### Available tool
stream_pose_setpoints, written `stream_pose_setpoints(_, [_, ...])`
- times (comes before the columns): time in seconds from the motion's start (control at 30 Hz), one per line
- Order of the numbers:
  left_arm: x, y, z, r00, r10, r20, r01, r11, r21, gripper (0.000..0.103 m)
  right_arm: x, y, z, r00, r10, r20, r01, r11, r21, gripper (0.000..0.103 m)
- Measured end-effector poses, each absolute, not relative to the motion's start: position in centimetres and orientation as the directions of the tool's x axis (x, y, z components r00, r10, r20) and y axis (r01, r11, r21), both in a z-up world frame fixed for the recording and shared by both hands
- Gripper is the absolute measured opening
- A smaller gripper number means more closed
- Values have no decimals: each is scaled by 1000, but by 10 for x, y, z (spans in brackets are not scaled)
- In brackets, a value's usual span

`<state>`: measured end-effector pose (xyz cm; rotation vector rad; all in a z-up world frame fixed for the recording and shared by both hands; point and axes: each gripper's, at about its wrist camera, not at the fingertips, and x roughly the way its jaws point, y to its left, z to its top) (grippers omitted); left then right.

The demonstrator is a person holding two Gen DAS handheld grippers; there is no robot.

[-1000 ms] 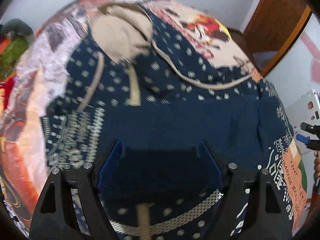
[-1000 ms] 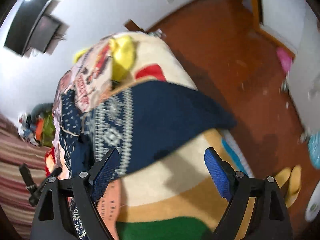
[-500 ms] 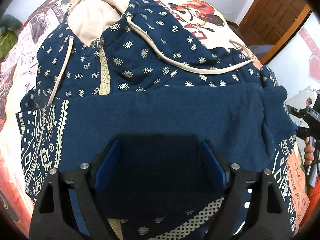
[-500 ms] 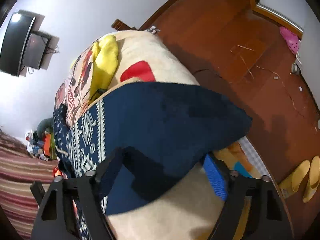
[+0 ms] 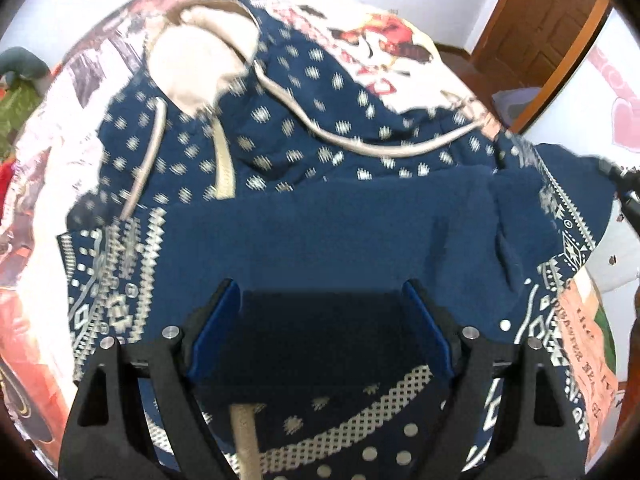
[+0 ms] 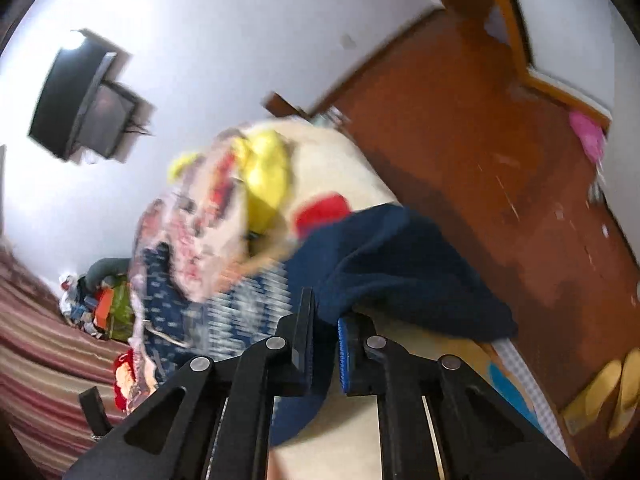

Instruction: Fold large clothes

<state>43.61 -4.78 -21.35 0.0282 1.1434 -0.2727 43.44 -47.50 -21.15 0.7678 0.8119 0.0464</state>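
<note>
Bedroom scene: printed bedspread [image 5: 404, 56] covers the bed, wood floor [image 6: 500, 168] beside it, wall-mounted TV [image 6: 76, 100] above the far end. Landmark is the navy hoodie [image 5: 304, 128], spread on the bedspread with its cream-lined hood [image 5: 196, 64] at the far end and the hem folded up toward the hood, plain navy lining facing up.

Left gripper [image 5: 320, 336] hangs over the near edge of the hoodie's folded band, fingers spread wide with dark fabric lying between them; pads do not look to be pressing on it, so released. Probably parked there to pin or steady the fold while the other side gets worked.

Right gripper [image 6: 324, 336] sits at the hoodie's outer side, toward the floor. Its jaws have just been closing and are now clenched on a navy fold of the hoodie, cloth bunched between the blue pads [image 6: 343, 354]. Likely grabbing that side, maybe a sleeve, to carry it inward across the body for the next fold.

View differences: left wrist shows the hood, drawstrings [image 5: 152, 148], zipper and patterned trim, the whole layout of the fold; the right gripper there is only a dark sliver at the hoodie's right edge. Right wrist shows the actual pinch, plus floor, yellow slippers [image 6: 616, 396], TV and a yellow item [image 6: 268, 176] beyond the hoodie, none seen from the left. Both frames motion-blurred.
</note>
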Motion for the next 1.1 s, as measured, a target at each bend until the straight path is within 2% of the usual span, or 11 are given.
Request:
stream_pose_setpoints(0.33, [417,-4,-160,513,-217,-831,170,974,-149,83,425,-388,-92,797,411,-442,-67,789,611,6])
stream_pose_setpoints(0.47, [405,18,-147,550,-208,-809,147,977,-151,83,427,-327,-74,762,482,-433,-191,806,560,6])
stream_pose_setpoints(0.6, [394,40,-143,567,-202,-799,122,979,-161,83,436,-268,-88,694,524,-493,-240,815,528,6])
stream_pose_setpoints(0.77, [379,62,-144,580,-174,-796,105,985,-138,83,461,-209,-152,521,582,-625,-205,796,570,6])
stream_pose_setpoints(0.93, [370,77,-151,582,-146,-800,95,989,-111,83,466,-176,-212,365,545,-755,-137,833,536,7])
stream_pose_setpoints(1.1, [366,80,-155,581,-121,-805,97,992,-79,83,459,-166,-245,231,463,-856,-133,886,444,7])
